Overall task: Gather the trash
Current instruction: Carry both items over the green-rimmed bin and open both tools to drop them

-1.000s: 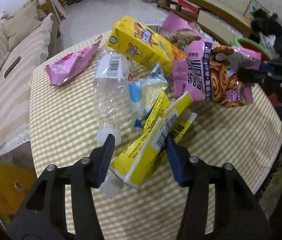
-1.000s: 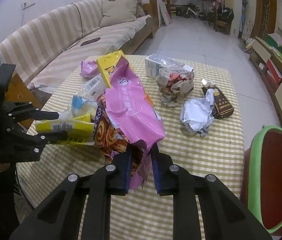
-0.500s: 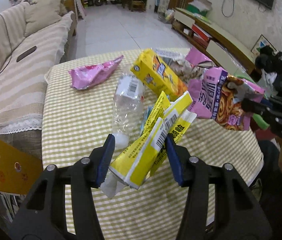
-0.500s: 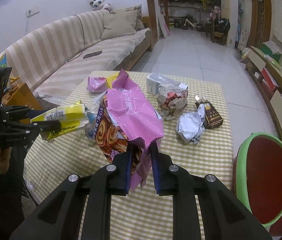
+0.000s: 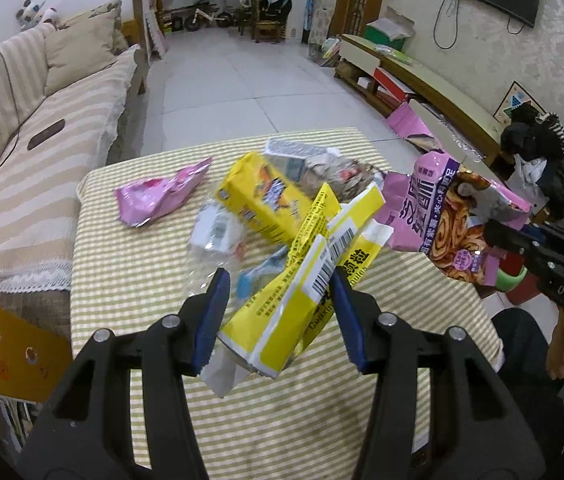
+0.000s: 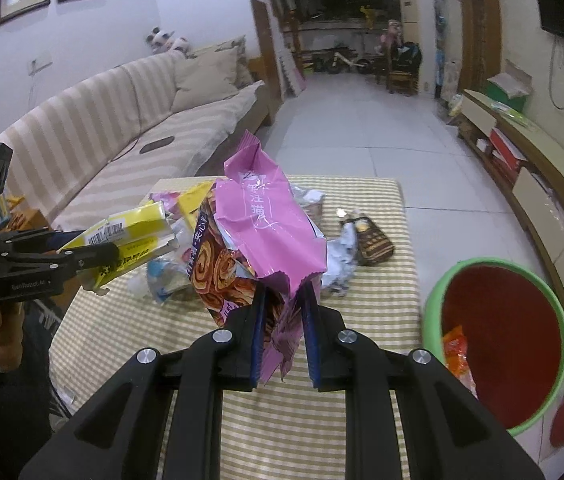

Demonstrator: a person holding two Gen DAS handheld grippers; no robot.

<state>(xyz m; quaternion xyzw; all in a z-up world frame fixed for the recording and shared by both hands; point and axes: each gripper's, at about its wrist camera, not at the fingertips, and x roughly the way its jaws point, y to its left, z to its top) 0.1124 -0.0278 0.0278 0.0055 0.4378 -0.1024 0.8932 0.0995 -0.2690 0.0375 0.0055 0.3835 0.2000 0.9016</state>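
Trash held above the checked table [image 5: 122,280]: left gripper [image 5: 278,312] clamps a flattened yellow carton [image 5: 302,280] with barcodes, right gripper [image 6: 282,332] pinches a pink pastry bag [image 6: 258,232] printed in Chinese. Both have risen since the earlier frames. Carton lettering reads only partly; a red-lined bin [image 6: 498,340] is cut off at right.

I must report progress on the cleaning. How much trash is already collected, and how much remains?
Early stage. Done: one orange wrapper lies in the green bin. In hand: the left tool grips a yellow box; the right tool grips a pink bag. Left on the table: bottle, pink wrapper, yellow carton, crumpled paper, brown packet.
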